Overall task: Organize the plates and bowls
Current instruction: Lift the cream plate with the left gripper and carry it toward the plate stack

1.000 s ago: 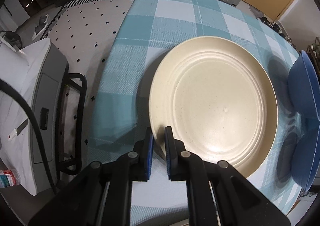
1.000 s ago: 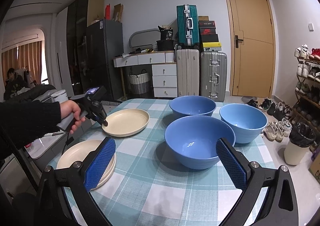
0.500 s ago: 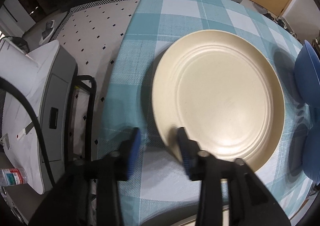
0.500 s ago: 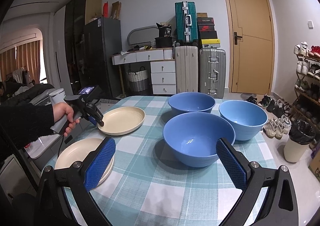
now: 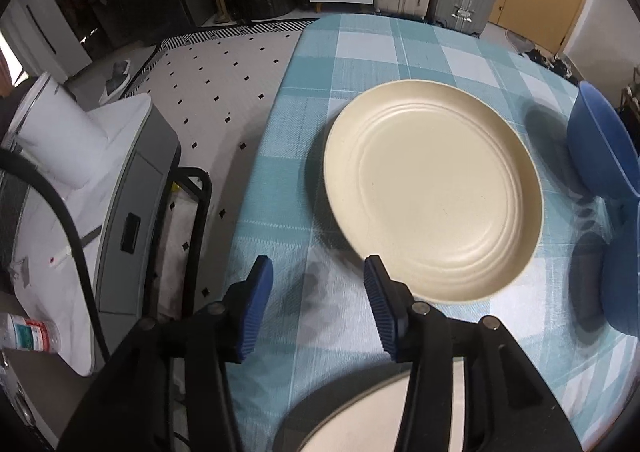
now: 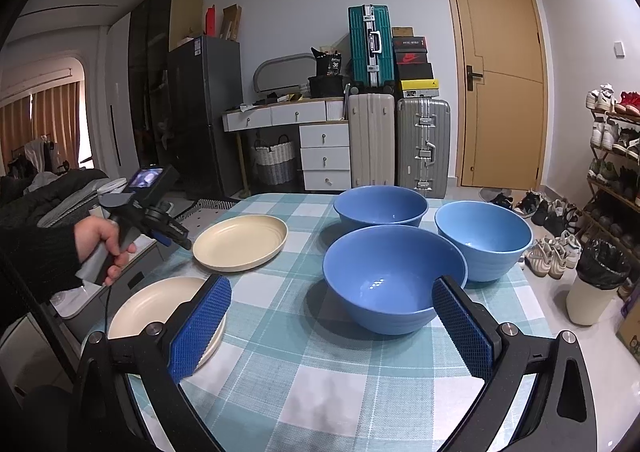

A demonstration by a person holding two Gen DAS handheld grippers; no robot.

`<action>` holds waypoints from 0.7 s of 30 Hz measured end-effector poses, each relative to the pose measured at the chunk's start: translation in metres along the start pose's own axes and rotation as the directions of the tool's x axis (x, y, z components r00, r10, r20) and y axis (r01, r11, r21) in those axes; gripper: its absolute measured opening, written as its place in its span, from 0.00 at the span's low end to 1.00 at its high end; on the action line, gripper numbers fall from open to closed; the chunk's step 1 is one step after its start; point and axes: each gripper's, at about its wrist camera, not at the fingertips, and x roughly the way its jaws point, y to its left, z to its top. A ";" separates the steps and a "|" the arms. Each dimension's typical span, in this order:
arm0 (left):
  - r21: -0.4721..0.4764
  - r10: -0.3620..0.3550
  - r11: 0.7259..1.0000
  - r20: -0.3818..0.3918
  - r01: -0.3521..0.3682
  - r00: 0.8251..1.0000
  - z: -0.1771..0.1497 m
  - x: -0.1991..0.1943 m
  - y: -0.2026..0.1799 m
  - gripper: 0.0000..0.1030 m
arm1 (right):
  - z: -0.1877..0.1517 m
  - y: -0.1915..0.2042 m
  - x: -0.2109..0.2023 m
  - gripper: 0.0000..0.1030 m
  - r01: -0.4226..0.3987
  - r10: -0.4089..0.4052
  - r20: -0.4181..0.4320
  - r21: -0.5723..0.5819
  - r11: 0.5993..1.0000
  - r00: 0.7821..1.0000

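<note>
- The left gripper (image 5: 316,304), pinched shut on the rim of the round cream plate with ringed grooves (image 5: 432,191) a second ago, has let go; its jaws are opening, about halfway, with only checked cloth between the blue pads.
- That released plate lies flat on the round table with the teal-and-white checked cloth (image 5: 360,63), toward its left edge, and the left gripper has drawn back from it toward the near-left edge.
- A second cream plate (image 6: 160,304) sits at the near-left edge, just under the retreating left gripper; the 2 plates are near each other but not stacked.
- The right gripper (image 6: 328,324) has kept still, its jaws spread wide and holding nothing, aimed at the nearest of 3 deep blue bowls (image 6: 394,276).
- The other 2 blue bowls (image 6: 380,205) (image 6: 484,240) stand behind it toward the far and right edges, close together, none nested.
- My reading: 1 plate has just been set down, so placing is done for now; stacking the 2 plates and nesting the 3 bowls still looks undone.
</note>
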 end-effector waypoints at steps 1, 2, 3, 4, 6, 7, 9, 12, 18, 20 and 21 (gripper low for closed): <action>-0.017 -0.009 1.000 0.005 0.009 1.000 -0.002 -0.003 0.003 0.47 | 0.000 0.000 0.000 0.99 0.002 -0.002 -0.002 -0.001 1.000 1.000; -0.030 -0.012 0.999 0.004 0.012 1.000 -0.002 -0.004 0.006 0.47 | -0.001 0.000 0.000 0.99 0.006 -0.006 -0.004 -0.002 1.000 1.000; -0.042 -0.014 0.999 0.007 0.015 1.000 -0.003 -0.006 0.007 0.47 | -0.001 0.000 0.000 0.99 0.009 -0.009 -0.005 -0.002 1.000 1.000; -0.052 -0.018 0.998 0.015 0.019 1.000 -0.005 -0.008 0.009 0.47 | -0.002 0.000 0.000 0.99 0.011 -0.011 -0.005 -0.002 1.000 1.000; -0.072 -0.015 0.997 0.051 0.018 0.999 -0.010 -0.017 0.012 0.47 | -0.002 0.000 0.001 0.99 0.012 -0.012 -0.005 0.001 1.000 1.000; -0.079 -0.001 0.997 0.076 0.007 0.997 -0.014 -0.023 0.013 0.47 | -0.001 0.000 0.001 0.99 0.012 -0.012 -0.005 0.002 1.000 1.000; -0.083 0.005 0.997 0.123 0.005 0.992 -0.022 -0.035 0.014 0.48 | -0.001 0.000 0.002 0.99 0.011 -0.011 -0.007 0.004 1.000 1.000; -0.094 0.006 0.996 0.206 0.013 0.978 -0.039 -0.058 0.013 0.54 | -0.001 0.002 0.003 0.99 0.003 -0.003 -0.010 0.003 1.000 1.000; -0.106 -0.008 0.993 0.432 0.060 0.902 -0.087 -0.113 0.006 0.91 | -0.003 0.009 0.006 0.99 0.010 -0.010 -0.016 -0.023 1.000 1.000; -0.093 -0.006 0.994 0.449 0.053 0.893 -0.096 -0.122 0.004 0.92 | -0.004 0.012 0.007 0.99 0.009 -0.010 -0.020 -0.032 0.999 1.000; -0.090 -0.010 0.994 0.448 0.056 0.894 -0.100 -0.123 0.003 0.97 | -0.005 0.013 0.007 0.99 0.009 -0.010 -0.022 -0.039 0.999 1.000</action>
